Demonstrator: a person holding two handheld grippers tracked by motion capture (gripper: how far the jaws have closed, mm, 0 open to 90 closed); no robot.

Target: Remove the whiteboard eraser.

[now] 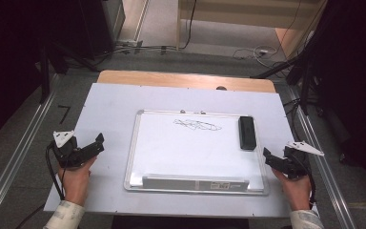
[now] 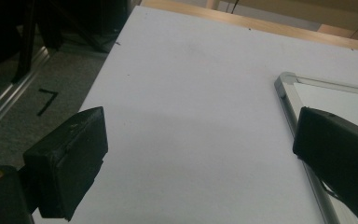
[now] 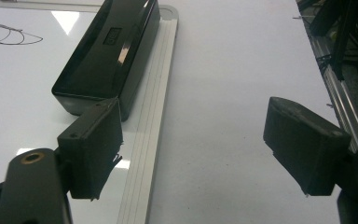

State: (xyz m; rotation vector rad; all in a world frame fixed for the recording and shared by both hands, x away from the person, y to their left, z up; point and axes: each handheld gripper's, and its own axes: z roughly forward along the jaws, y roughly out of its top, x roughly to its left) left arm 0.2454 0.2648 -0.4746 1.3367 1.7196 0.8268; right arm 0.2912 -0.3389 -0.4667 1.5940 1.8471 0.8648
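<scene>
A silver-framed whiteboard (image 1: 138,143) lies in the middle of the table, with a black scribble (image 1: 198,125) near its top. A black eraser (image 1: 247,132) rests upright along the board's right edge; the right gripper view shows this eraser (image 3: 107,51) just beyond the left jaw. My left gripper (image 1: 100,144) hovers left of the board, open and empty, and in its own view the left gripper (image 2: 200,158) stands over bare table. To the right of the board, my right gripper (image 1: 266,156) is open with nothing in it; its own view has the right gripper (image 3: 193,149) beside the board's frame (image 3: 154,116).
A pale sheet (image 1: 109,100) covers the wooden table (image 1: 181,78). Metal rails (image 1: 16,157) run along both sides on the grey floor. Cables (image 1: 252,52) lie on the floor beyond the table's far edge, and dark stands rise at the back corners.
</scene>
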